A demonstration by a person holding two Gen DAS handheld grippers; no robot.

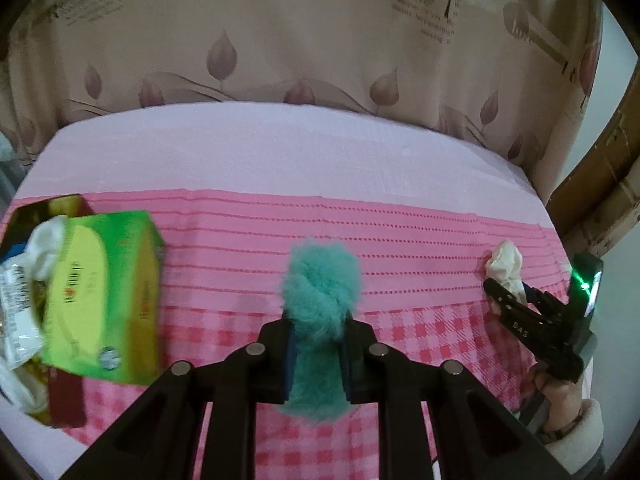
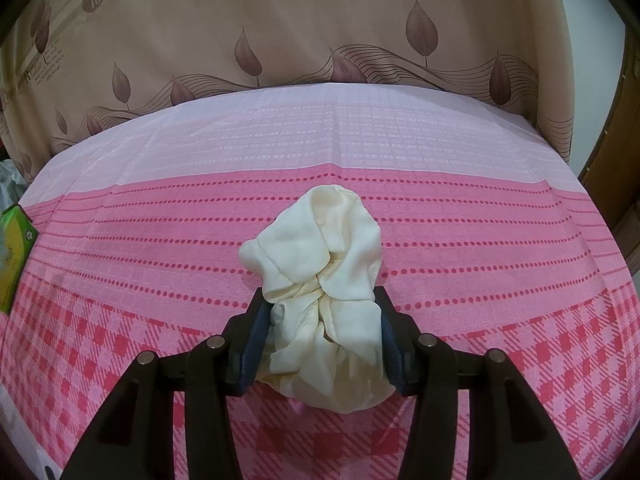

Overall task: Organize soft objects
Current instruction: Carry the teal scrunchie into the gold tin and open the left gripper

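Left gripper point(image 1: 318, 354): clenched on fluffy teal fur scrunchie point(image 1: 320, 292), long axis running forward. Right gripper point(image 2: 320, 344): clenched on crumpled cream cloth scrunchie point(image 2: 320, 264). Open green cardboard box point(image 1: 100, 296) lies left; the left gripper is nearer.

Pink tablecloth point(image 2: 460, 240) lay bare across the middle and far half, green box point(image 1: 100, 300) and a heap of packets point(image 1: 20, 312) blocked the left edge, curtain point(image 2: 320, 40) closed off the far side
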